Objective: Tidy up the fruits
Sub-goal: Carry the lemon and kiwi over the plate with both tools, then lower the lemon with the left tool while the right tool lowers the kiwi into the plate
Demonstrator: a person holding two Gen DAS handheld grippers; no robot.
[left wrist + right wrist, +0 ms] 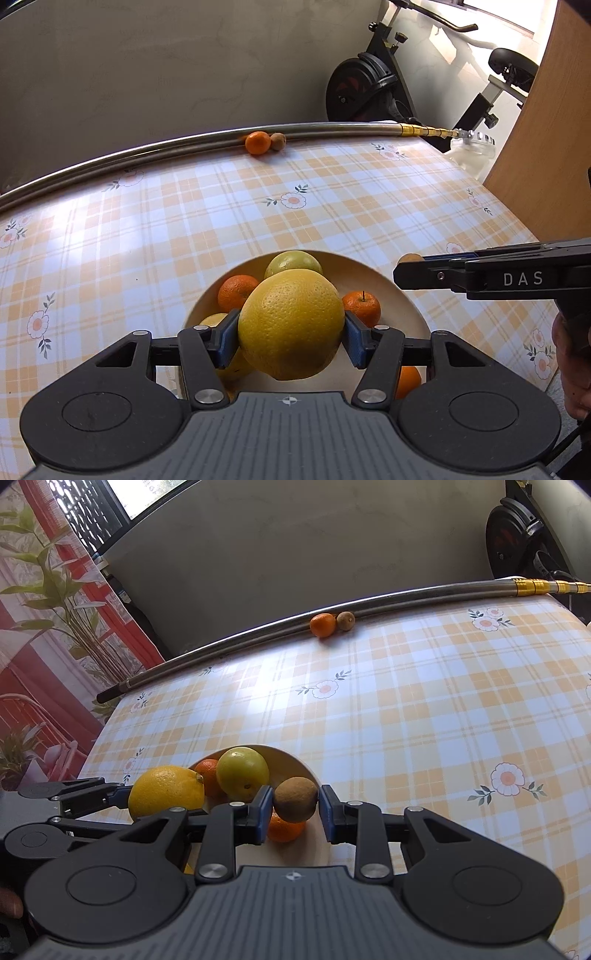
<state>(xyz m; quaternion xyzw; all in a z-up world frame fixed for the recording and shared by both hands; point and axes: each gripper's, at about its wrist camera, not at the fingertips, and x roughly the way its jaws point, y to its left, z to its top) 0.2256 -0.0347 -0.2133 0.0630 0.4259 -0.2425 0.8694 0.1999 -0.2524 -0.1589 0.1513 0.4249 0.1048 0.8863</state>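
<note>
Right now both tongs carry fruit over the bowl (402, 295), which sits on the near part of the checked tabletop (221, 206). The left tongs (291, 334) are closed wide around a large yellow grapefruit (291, 325), its blue pads pressing the fruit's two sides; the fruit hangs directly above the bowl's middle, over mandarins and a greenish-yellow fruit (293, 263) already inside. The right tongs (295, 806) are closed narrowly on a brown kiwi (296, 799), held above the bowl's right part, over an orange (284, 829).

What the coming move turns on is height rather than sideways offset: each held fruit already lies above the bowl, so placing probably means lowering and opening. The grapefruit is bulky and the bowl crowded, so it could roll off the pile.

Still to collect, judging by the task, are a mandarin (258, 142) and a second kiwi (278, 141), touching each other against the metal pole (147, 149) at the tabletop's far edge, well apart from both tongs and about equally ahead of each.
</note>
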